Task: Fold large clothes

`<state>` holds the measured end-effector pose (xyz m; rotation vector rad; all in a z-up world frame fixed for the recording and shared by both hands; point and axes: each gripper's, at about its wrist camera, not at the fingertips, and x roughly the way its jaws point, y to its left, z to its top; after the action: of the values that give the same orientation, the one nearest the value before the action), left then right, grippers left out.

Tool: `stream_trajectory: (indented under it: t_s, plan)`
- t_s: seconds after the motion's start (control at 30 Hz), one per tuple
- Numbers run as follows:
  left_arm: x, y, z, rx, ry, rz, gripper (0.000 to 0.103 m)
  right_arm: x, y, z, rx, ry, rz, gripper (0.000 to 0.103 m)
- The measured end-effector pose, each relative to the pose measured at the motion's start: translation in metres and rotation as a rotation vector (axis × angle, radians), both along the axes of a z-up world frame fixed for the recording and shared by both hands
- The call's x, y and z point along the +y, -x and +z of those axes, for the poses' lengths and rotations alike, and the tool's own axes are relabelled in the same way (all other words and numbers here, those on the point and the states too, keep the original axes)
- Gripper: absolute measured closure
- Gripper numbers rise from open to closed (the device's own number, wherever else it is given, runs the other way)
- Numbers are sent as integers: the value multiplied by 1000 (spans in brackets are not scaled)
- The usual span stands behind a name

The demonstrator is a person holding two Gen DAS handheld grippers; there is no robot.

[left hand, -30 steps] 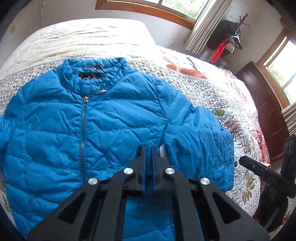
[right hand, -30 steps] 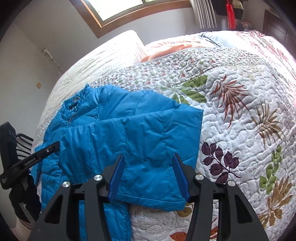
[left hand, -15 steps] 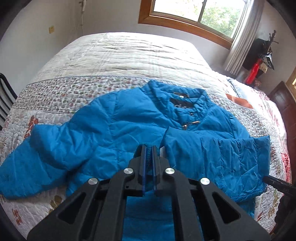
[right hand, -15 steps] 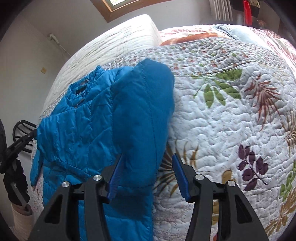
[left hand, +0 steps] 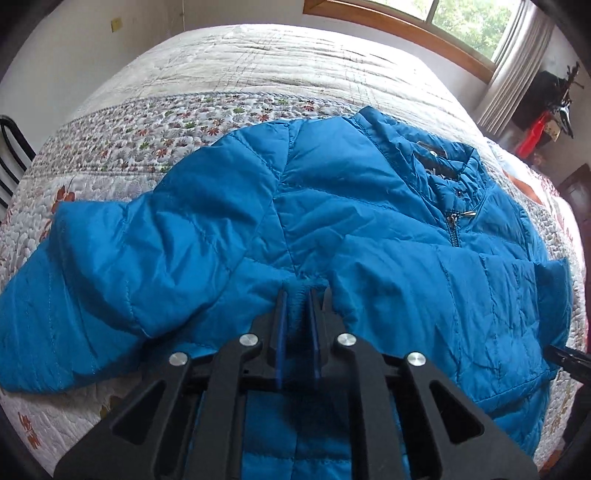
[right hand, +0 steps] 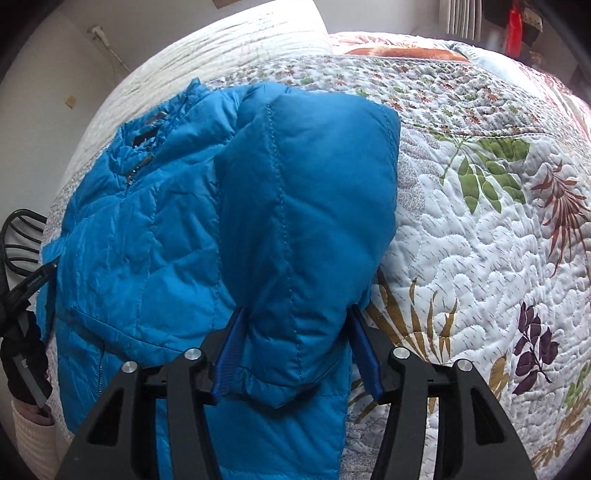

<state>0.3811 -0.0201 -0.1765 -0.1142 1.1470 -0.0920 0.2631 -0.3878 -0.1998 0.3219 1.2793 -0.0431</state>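
Note:
A blue quilted puffer jacket point(left hand: 354, 206) lies front up on the bed, zipped, collar toward the window. My left gripper point(left hand: 298, 295) is shut on a pinch of the jacket's fabric near the armpit of one sleeve point(left hand: 122, 266), which stretches out to the left. The other sleeve point(left hand: 461, 295) lies folded across the chest. In the right wrist view the jacket point(right hand: 147, 236) fills the left half. My right gripper point(right hand: 295, 325) stands wide open with the folded sleeve's cuff end point(right hand: 295, 258) bulging between its blue pads point(right hand: 229, 350), not clamped.
The bed's quilt point(right hand: 480, 240) with leaf and flower prints spreads to the right of the jacket. A black metal chair point(left hand: 9, 155) stands at the left bedside. A window point(left hand: 461, 22) and a dark cabinet point(left hand: 576, 192) lie beyond the bed.
My left gripper has swung left, bringing the outstretched sleeve into view. The folded sleeve has come closer into my right gripper's open jaws.

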Motion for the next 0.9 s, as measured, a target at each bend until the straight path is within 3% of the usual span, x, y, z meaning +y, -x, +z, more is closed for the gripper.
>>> stream_trajectory:
  t_s: [0.1,0.27,0.37,0.47,0.6,0.77,0.83,0.9]
  plan:
    - [13,6,6,30,65,36,66,-7,10,9,-23,-53,-6,45]
    - [14,21,8,55,117,51,60,-23,10,12,-43,-160,-50,44]
    - [13,27,7,55,104,63,54,-24,6,11,-38,-165,-55,44]
    - [21,35,11,54,154,90,54,-17,0,10,-27,-136,-38,44]
    - [29,48,17,20,212,133,37,-11,-6,8,-23,-117,-27,44]
    - [2,40,-3,86,188,86,38,-2,-13,5,-17,-89,-24,44]
    - [-4,34,-12,91,161,93,47,1,-15,6,-16,-80,-18,45]
    - [-5,30,-15,97,210,98,75,3,-15,9,-23,-80,-11,48]
